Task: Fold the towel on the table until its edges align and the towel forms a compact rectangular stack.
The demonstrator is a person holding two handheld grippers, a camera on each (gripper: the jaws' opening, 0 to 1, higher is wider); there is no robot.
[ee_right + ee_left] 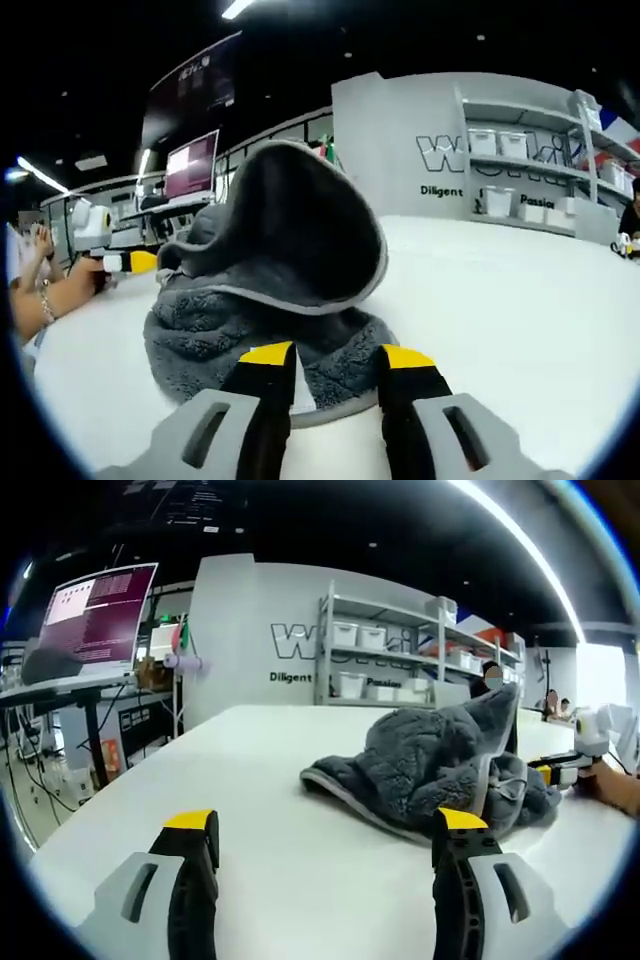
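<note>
On white table (pixel 250 780), crumpled grey towel (pixel 440 765), left hand-held gripper (pixel 325 830) apart, right hand-held gripper (pixel 335 365) clamped on towel edge.

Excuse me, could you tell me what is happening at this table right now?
A person is working on a grey towel with a pair of tongs in each hand. The towel lies crumpled in a heap on the white table, not yet folded. The right tongs are at the towel's near edge, jaws narrowly apart around its hem; whether they grip it is unclear. The left tongs are open and hover over bare table, short of the towel.
</note>
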